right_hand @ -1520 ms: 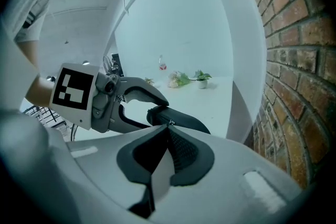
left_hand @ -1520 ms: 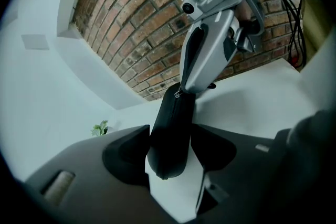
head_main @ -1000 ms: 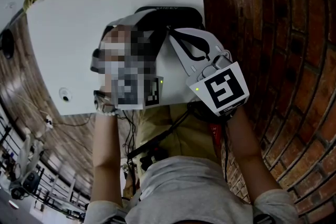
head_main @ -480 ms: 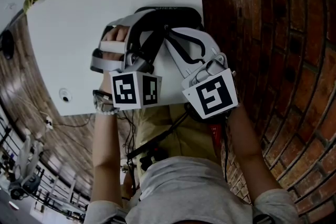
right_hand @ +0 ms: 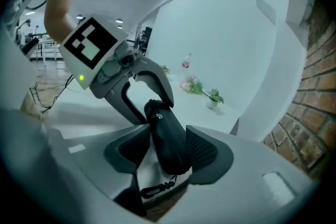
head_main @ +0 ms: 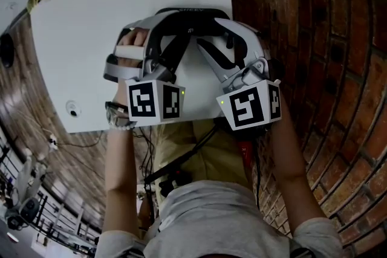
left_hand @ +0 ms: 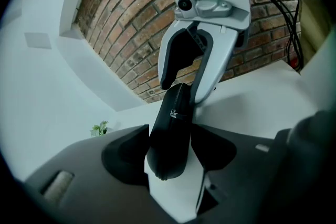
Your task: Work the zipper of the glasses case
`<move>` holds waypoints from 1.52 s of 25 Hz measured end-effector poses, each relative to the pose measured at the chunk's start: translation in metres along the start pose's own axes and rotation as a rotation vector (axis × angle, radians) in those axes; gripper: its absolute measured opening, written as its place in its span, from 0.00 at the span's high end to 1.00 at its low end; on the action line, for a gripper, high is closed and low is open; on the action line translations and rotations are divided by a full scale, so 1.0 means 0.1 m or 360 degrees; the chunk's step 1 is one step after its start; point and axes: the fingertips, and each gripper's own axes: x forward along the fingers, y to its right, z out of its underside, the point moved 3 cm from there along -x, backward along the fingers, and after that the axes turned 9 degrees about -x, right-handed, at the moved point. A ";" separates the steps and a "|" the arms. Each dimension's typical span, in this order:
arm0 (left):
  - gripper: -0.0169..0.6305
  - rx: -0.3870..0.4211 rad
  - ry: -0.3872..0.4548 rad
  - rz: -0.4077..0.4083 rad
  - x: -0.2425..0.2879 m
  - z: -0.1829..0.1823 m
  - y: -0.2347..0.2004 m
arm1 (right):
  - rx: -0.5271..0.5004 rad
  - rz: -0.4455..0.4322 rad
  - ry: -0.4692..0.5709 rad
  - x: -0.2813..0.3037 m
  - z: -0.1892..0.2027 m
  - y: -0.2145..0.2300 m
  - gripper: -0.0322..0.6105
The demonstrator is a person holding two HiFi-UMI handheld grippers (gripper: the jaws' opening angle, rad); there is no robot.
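Two grippers meet on the glasses case [left_hand: 172, 128] over the table [head_main: 91, 39]. The left gripper [left_hand: 170, 153] is clamped on the case's near end. The long axis runs away toward 1 o'clock to the right gripper [left_hand: 182, 89]. Its jaws have just been opening and now stand apart around the far end. The pull cord [right_hand: 155, 186] dangles at 6 o'clock, probably the next grab.

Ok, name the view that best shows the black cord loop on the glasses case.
The right gripper view: the thin black cord loop dangles off the near end of the oblong black glasses case. The left gripper view shows only the case; the head view shows no loop.
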 end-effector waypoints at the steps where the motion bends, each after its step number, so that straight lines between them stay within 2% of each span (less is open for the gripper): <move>1: 0.56 -0.0001 0.0000 0.0002 0.00 0.00 0.00 | -0.0045 -0.0021 -0.0016 0.03 0.03 -0.01 0.60; 3: 0.56 -0.0005 0.0001 0.0008 0.00 0.00 -0.01 | -0.0123 -0.0046 -0.0034 0.07 0.06 -0.01 0.55; 10: 0.56 -0.0015 0.0012 0.0018 -0.01 0.00 -0.01 | -0.0262 -0.0081 -0.0084 0.18 0.12 0.04 0.50; 20: 0.55 -0.0032 0.0029 0.0026 -0.01 0.00 -0.02 | -0.0340 -0.0134 -0.0087 0.30 0.12 0.01 0.51; 25: 0.54 -0.0142 0.0034 0.0015 -0.11 -0.03 -0.05 | -0.0352 -0.0144 -0.0080 0.30 0.12 0.01 0.52; 27: 0.54 -0.0260 0.0048 0.0003 -0.20 -0.03 -0.08 | -0.0351 -0.0146 -0.0083 0.30 0.12 0.01 0.52; 32: 0.54 -0.0662 0.0155 -0.0021 -0.44 -0.08 -0.18 | -0.0346 -0.0149 -0.0081 0.30 0.12 0.01 0.52; 34: 0.58 -0.0899 0.0230 -0.0006 -0.49 -0.10 -0.17 | -0.0344 -0.0151 -0.0079 0.31 0.12 0.01 0.52; 38: 0.66 -0.1523 0.0339 0.0049 -0.51 -0.08 -0.12 | -0.0343 -0.0149 -0.0079 0.30 0.12 0.01 0.52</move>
